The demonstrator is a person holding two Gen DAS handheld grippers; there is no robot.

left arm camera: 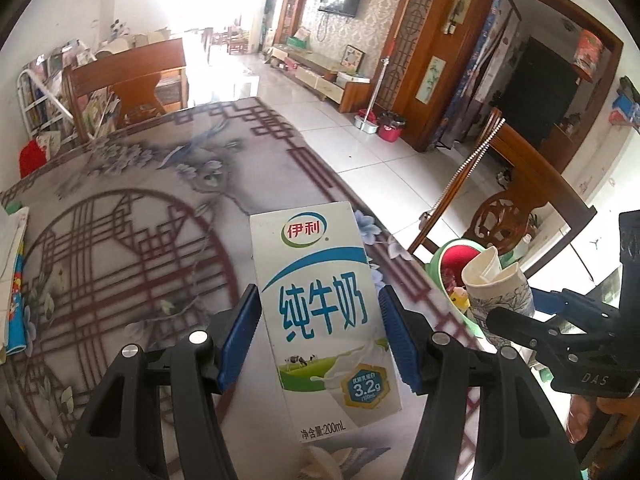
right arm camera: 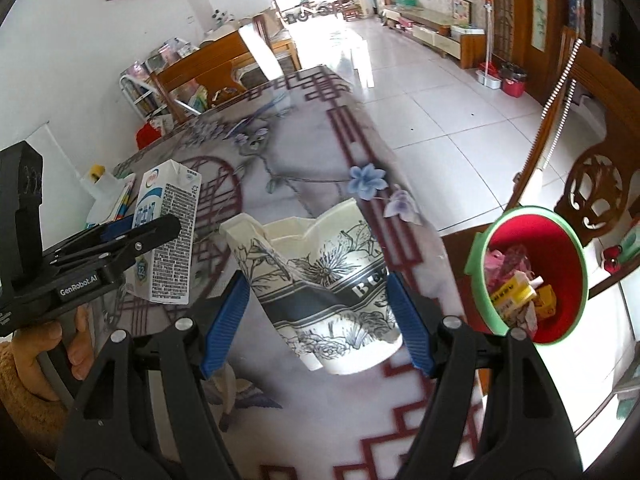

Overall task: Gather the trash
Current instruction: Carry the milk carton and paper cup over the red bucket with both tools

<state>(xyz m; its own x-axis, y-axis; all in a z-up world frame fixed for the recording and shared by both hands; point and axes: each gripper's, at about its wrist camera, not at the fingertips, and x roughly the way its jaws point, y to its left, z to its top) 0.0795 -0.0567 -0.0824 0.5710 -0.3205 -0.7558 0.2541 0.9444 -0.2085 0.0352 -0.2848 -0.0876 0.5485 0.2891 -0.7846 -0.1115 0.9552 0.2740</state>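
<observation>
Left hand-held gripper clamped on a milk carton, blue pads pressed to both its sides, carton upright and held above the patterned tabletop. Right hand-held gripper clamped on a crumpled paper cup, pads against its flanks, rim dented, also lifted clear of the tabletop. Just past the tabletop's right edge, a bin with green rim and red inside, holding yellow wrappers and pink scraps. Wooden chair behind the bin. Both grippers side by side, near the bin.
</observation>
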